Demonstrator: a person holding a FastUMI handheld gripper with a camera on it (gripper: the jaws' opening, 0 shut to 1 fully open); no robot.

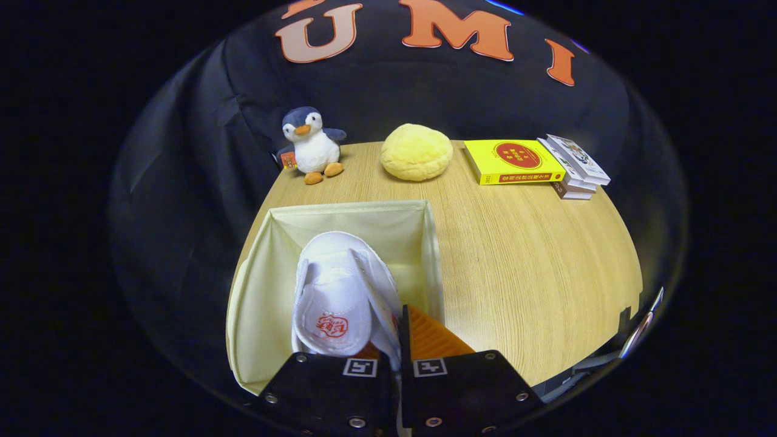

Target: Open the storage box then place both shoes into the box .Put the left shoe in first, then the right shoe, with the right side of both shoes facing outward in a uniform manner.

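gripper (394, 349): fingers nearly closed, clamped on the thin edge of a white shoe; narrow gap only, filled by that edge
shoe (337, 291): white slipper, red logo on the upper, hangs just ahead of the fingers and a bit left of them, tilted on its side, opening toward the right finger
second shoe: cannot tell; a white layer sits behind the first, may be the same slipper's sole
storage box (261, 285): cream fabric, open top, lid not visible; directly ahead of and under the fingers, shoe is over its interior
box contents: floor mostly hidden by the shoe, cannot tell if anything lies under it
box edges: right wall runs just beside the right finger; far wall beyond the shoe; left wall well apart from the shoe, free room on that side
table (534, 273): wood, wide bare stretch right of the fingers
penguin plush (311, 145): far beyond the fingers, left
yellow cushion (416, 152): far beyond, round, near straight ahead
yellow book (513, 161): far right, flat
stacked books (575, 167): touching the yellow book's right side
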